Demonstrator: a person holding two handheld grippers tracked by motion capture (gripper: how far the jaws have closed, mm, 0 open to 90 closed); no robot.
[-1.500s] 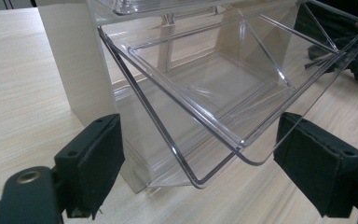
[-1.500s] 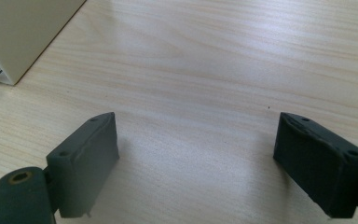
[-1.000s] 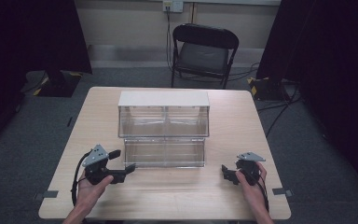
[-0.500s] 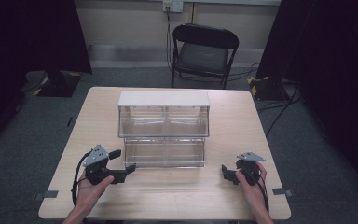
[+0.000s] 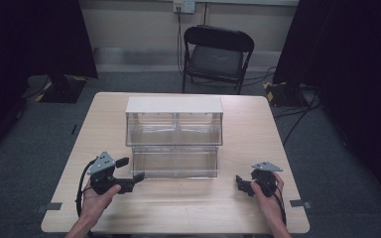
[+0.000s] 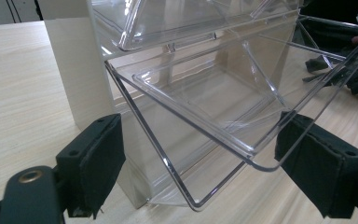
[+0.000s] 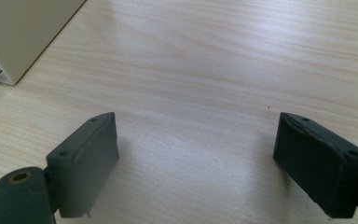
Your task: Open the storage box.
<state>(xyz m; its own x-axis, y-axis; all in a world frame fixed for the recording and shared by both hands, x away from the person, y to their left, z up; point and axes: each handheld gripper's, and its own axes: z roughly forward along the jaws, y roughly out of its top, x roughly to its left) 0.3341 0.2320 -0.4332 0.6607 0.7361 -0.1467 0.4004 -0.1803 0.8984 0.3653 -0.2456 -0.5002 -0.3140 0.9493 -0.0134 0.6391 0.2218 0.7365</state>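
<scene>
High view: a clear plastic two-tier bin organiser with a white top and white side walls stands at the middle of the pale wooden table. Its lower clear drawer faces the person's edge of the table. The left gripper lies on the table in the person's left hand, just beside the lower left corner of that drawer, with its black jaws pointing right toward the drawer front. The right gripper, held in the right hand, sits near the table's right front part, apart from the organiser, with bare wood between it and the drawer.

Left gripper view: the jaws stand wide apart, with nothing between the pads. The tilted-out clear drawer is close ahead of them and above; its rounded front lip hangs over the gap and ends just beside the right-hand pad, though whether it touches that pad cannot be told. The white side wall rises behind the left-hand pad.

Right gripper view: the jaws are spread wide over bare tabletop, gripping nothing. A corner of the organiser's white side shows at the upper left, well apart from the pads.
</scene>
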